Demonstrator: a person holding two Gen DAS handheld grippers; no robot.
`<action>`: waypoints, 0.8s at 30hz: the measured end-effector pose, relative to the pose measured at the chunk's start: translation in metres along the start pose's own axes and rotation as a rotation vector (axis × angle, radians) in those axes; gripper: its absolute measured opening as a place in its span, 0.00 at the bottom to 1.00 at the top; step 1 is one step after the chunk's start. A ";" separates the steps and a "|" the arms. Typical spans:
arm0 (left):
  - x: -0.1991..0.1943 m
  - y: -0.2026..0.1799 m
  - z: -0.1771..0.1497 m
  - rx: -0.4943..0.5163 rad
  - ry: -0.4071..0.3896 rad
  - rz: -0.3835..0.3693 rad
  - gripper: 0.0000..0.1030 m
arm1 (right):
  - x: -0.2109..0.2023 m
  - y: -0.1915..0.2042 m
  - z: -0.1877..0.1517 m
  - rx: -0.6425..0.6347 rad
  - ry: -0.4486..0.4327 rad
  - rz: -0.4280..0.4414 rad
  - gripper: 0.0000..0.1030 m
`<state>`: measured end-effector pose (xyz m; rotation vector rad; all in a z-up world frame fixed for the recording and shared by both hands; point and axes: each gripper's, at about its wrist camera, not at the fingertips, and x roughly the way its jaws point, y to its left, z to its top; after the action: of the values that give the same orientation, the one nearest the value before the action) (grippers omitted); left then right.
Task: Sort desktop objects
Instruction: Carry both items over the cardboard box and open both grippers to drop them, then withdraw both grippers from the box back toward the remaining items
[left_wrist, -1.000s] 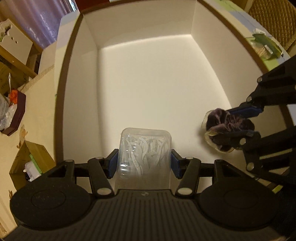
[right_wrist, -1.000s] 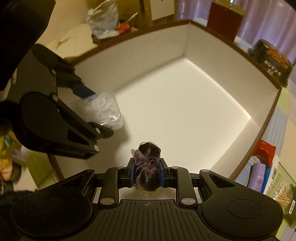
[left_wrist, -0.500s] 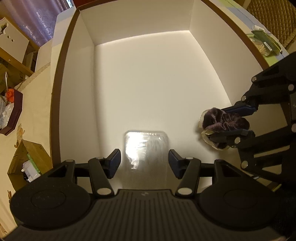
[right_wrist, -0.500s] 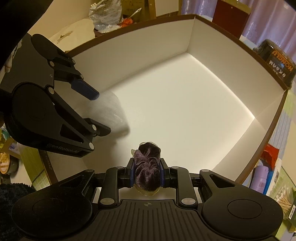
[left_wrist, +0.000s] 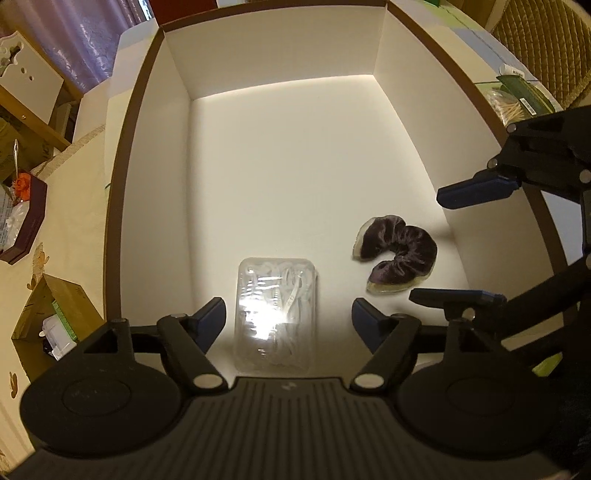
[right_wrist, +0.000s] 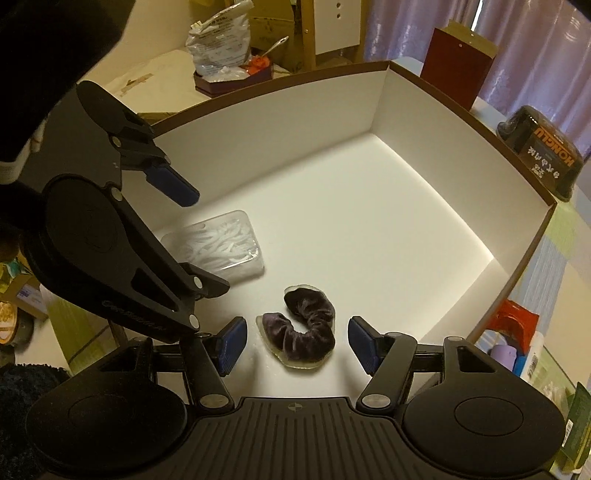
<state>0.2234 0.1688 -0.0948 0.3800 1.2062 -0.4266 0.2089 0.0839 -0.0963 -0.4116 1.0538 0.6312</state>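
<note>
While both tools are hanging spread wide and gripping nothing, the left gripper (left_wrist: 288, 319) is straddling a clear plastic case (left_wrist: 276, 314) lying on the white box (left_wrist: 295, 155) floor, and the right gripper (right_wrist: 297, 345) is flanking a dark velvet scrunchie (right_wrist: 303, 328) lying just beside it.

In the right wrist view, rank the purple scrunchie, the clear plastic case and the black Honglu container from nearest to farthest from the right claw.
1. The purple scrunchie, on the box floor directly between the open fingers of the right claw.
2. The clear plastic case, farther in and to the left, under the left claw.
3. The black Honglu container, outside the white box, past its far right wall.
</note>
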 end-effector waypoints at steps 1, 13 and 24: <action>-0.002 0.000 0.000 -0.004 -0.003 0.002 0.71 | -0.004 0.003 -0.002 0.002 -0.002 0.000 0.62; -0.018 0.002 0.000 -0.031 -0.048 0.050 0.83 | -0.037 0.005 -0.016 0.034 -0.061 0.019 0.62; -0.044 -0.015 -0.010 -0.079 -0.087 0.095 0.83 | -0.075 0.007 -0.032 0.017 -0.141 0.046 0.62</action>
<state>0.1949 0.1654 -0.0569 0.3457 1.1119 -0.3098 0.1574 0.0491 -0.0438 -0.3237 0.9363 0.6821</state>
